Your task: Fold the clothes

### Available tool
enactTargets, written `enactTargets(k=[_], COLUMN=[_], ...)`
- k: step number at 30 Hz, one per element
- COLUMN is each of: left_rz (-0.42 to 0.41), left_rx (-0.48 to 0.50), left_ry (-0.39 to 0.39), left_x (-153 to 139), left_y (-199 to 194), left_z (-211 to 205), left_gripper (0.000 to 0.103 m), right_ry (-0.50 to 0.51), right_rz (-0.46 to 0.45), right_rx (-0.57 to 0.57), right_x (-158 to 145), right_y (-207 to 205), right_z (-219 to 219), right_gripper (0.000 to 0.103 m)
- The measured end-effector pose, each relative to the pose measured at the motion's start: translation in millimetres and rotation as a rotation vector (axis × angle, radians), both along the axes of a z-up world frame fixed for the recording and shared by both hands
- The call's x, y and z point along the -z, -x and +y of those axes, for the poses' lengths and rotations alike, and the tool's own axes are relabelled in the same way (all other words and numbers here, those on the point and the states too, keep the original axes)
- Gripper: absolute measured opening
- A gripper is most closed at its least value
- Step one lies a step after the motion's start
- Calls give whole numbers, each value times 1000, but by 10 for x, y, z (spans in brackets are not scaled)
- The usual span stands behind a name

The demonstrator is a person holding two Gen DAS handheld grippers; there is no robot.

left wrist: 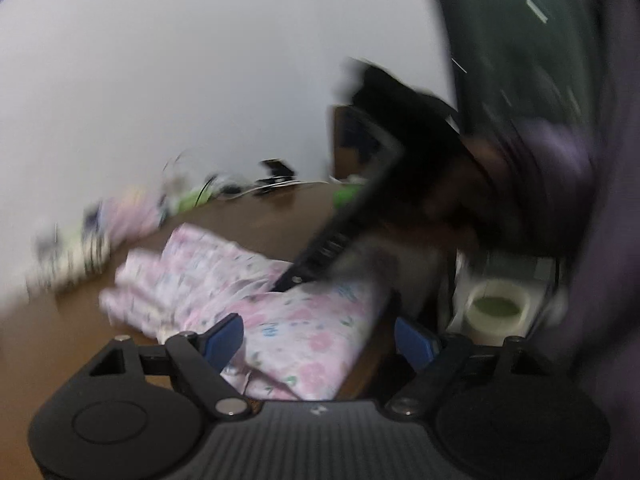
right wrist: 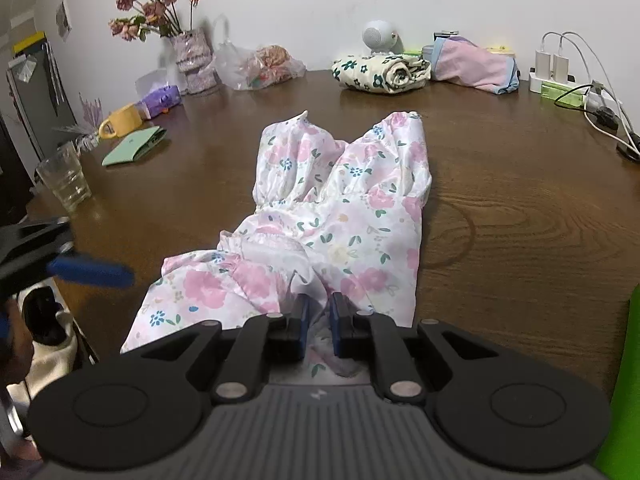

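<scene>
My left wrist view is heavily motion-blurred: the floral garment [left wrist: 256, 304], the wall behind it and the dark shape crossing above it are all smeared, with no clean edges. Exposure there is dim and bluish. My right wrist view is sharp and evenly lit by soft indoor light. The wooden table [right wrist: 520, 216] shows a mild sheen to the right of the garment [right wrist: 332, 216], which casts only a faint, narrow shadow along its right edge. Fisheye distortion bows the table rim and wall toward the frame corners, which fall off dark. Left of the garment, my left gripper's blue pad [right wrist: 92, 270] is blurred.
</scene>
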State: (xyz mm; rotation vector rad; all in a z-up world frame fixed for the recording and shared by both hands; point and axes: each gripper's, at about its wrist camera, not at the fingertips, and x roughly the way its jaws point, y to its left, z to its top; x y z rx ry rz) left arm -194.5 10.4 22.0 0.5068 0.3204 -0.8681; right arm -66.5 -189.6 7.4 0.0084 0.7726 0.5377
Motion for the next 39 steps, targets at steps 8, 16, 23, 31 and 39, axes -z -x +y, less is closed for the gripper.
enactTargets(k=[8,16,23,31,39], left_rz=[-226,-180,51,353,511], left_rx=[33,74,58,98,159], left_ry=[-313,-337,-152,1,206], left_x=[362,426,225,28,-171], left_y=[109,-22,-308,-655,-935], left_z=[-270,-228,33,281,576], left_gripper=[82,44,28,18,39], right_ry=[-10,-22,21,176,-17], right_rz=[20,-48,-317,-432,-278], right_rx=[-31,-93,-315,-586,-570], right_x=[-15,-140,-340,-57,27], right_y=[247,461,953,1249,886], right_z=[54,-32,-82,57,-184], right_gripper=[11,14,82,90,32])
